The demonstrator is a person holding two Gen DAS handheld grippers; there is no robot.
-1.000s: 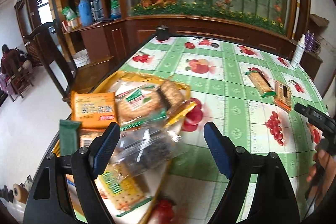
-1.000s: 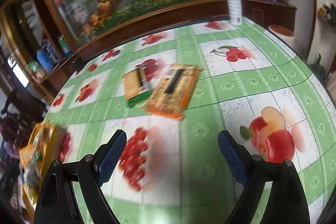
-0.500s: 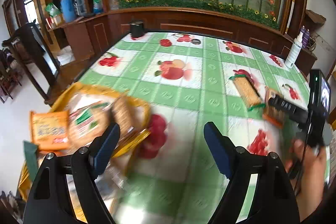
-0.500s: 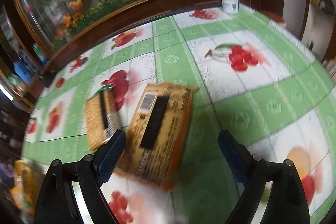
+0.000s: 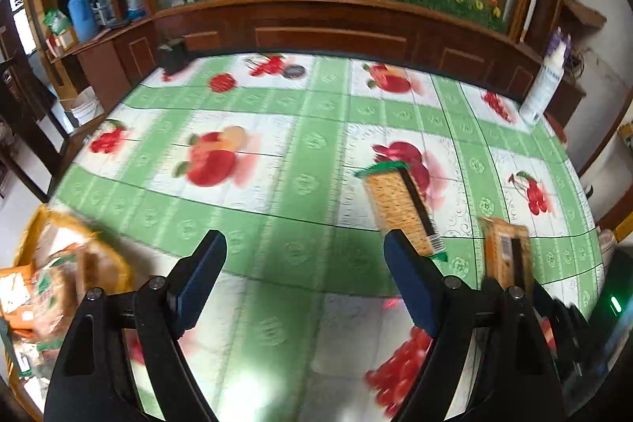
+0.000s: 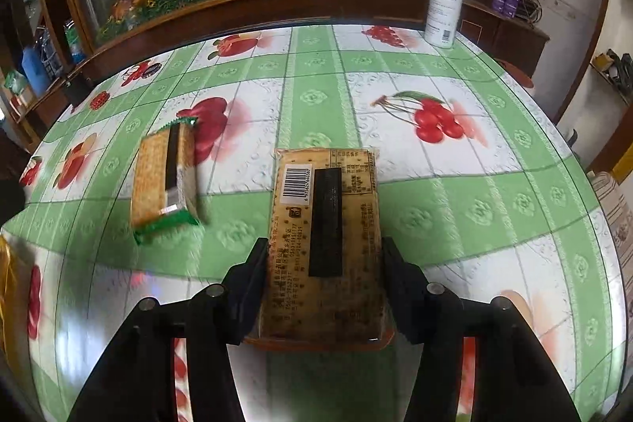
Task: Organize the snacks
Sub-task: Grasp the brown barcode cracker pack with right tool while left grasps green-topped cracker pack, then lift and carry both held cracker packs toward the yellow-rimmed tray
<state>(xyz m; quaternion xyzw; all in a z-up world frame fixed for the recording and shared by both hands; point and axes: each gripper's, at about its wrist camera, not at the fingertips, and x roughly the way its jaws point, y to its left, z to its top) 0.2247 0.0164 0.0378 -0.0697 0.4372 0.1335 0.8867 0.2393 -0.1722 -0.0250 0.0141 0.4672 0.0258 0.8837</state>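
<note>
Right gripper (image 6: 322, 287) closing on the orange cracker pack (image 6: 324, 224), jaws flanking its near end; pack flat on the table (image 6: 455, 224). Seat pads squarely before lifting; wrapper may slip. Left gripper (image 5: 304, 279) apart, empty. Green-wrapped pack (image 6: 164, 180) lies left; snack tray (image 5: 23, 252) far left.

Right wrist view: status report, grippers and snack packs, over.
Right gripper closing on orange cracker pack, fingers at its sides. Left gripper open, empty, near green cracker pack. Nothing in the way.
</note>
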